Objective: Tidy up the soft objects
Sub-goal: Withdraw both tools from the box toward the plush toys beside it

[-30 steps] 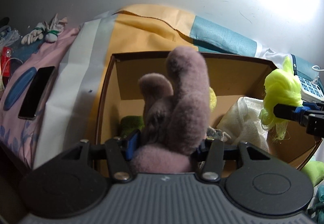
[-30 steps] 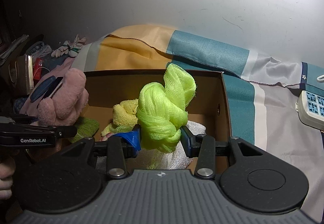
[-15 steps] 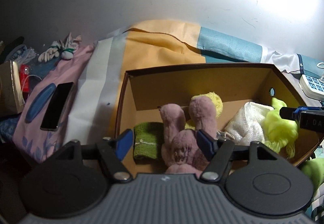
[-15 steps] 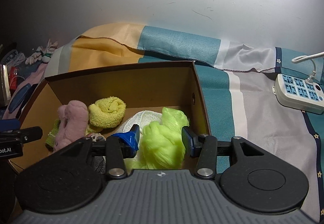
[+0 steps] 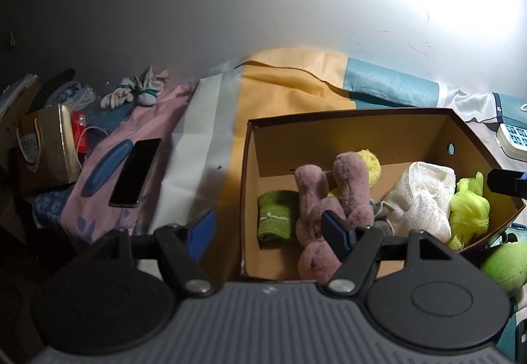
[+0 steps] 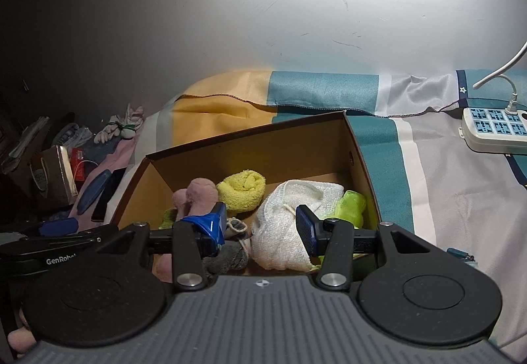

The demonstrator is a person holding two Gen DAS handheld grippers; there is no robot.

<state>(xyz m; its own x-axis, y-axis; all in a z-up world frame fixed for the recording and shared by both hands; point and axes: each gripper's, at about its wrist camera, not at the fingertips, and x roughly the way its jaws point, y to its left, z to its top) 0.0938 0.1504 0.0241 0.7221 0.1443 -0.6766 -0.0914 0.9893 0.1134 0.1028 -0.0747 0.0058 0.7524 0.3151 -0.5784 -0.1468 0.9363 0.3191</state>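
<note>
Setting: a brown cardboard box [image 5: 346, 133] sits open on a striped bedspread [image 6: 411, 166], filling the lower centre of both views.
Left gripper [image 5: 266, 229]: fingers spread wide and empty, hovering over the box's left wall at lower centre.
Right gripper [image 6: 262, 222]: fingers parted and holding nothing, poised above the box's near edge.
Pink plush toy [image 5: 329, 209]: lies in the box, centre-right of the left view, ears pointing up, touching a green cloth [image 5: 275, 215].
Neon green mesh bundle [image 5: 467, 209]: rests at the box's right end beside a white towel [image 6: 290, 219].
Yellow rolled towel [image 6: 242, 189]: sits behind the plush toy.
Handling: everything looks light, squashy and unbreakable; loose mesh may snag.
Hold: judging by shape, pinch the plush toy across its body, the bundle at its knot.
Outside the box: a phone [image 5: 135, 176] at mid-left, a power strip [image 6: 494, 130] at far right.
</note>
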